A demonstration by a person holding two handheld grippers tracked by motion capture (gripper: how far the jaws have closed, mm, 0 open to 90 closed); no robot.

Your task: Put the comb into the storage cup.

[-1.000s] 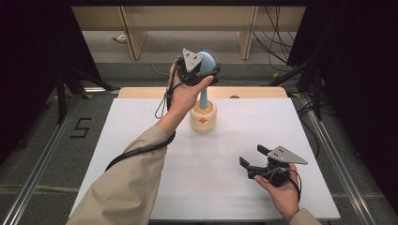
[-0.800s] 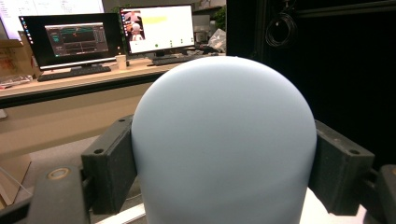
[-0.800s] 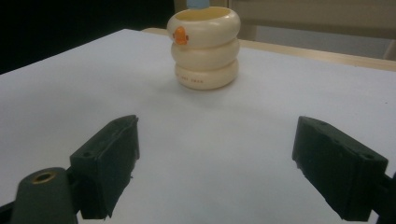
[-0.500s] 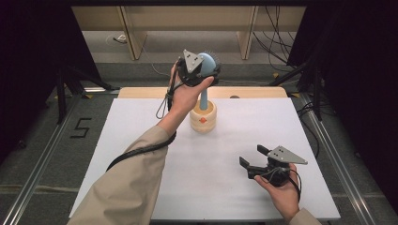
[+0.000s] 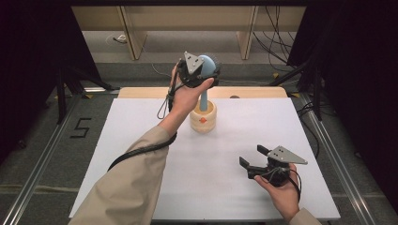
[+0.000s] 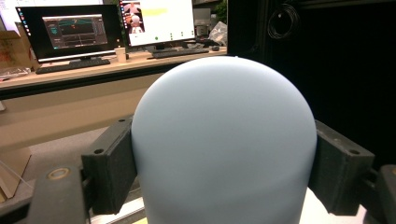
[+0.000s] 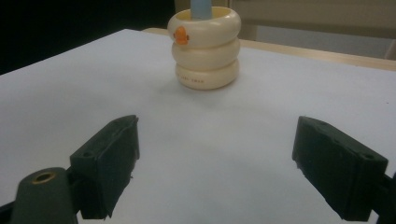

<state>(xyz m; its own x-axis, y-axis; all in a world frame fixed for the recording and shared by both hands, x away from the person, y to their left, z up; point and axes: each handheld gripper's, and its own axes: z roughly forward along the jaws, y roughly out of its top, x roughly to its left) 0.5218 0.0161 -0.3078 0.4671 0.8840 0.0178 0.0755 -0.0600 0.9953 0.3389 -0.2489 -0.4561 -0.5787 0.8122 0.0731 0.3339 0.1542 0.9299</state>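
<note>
Item: ring-stacking toy, standing near the far middle of the white counter [image 5: 141,140]. It comprises three cream rings [image 7: 205,46] stacked on one another, the top one bearing a small orange mark, with a pale blue post [image 5: 204,99] rising upright through their centre and ending in a rounded pale blue knob [image 6: 224,140]. Left tool [image 5: 199,72]: you hold it raised above the stack, its jaws set against either side of the knob, so it is closed on that wide piece, not standing empty. Right tool [image 5: 256,159]: you hold it low over the near right part of the counter, jaws spread wide with nothing between them, pointed toward the rings, which lie well apart from it, ahead and slightly left in the right gripper view. Governing relation: the long axis of the post runs straight up and down, and the knob sits directly over the rings, so any lift of the blue piece probably has to follow that vertical line to come clear without tipping the stack. Your left hand is already on the piece; your right is the nearer one to steady the rings from the side, should they ride up. Whether the post is fixed to a base under the rings cannot be told.
</note>
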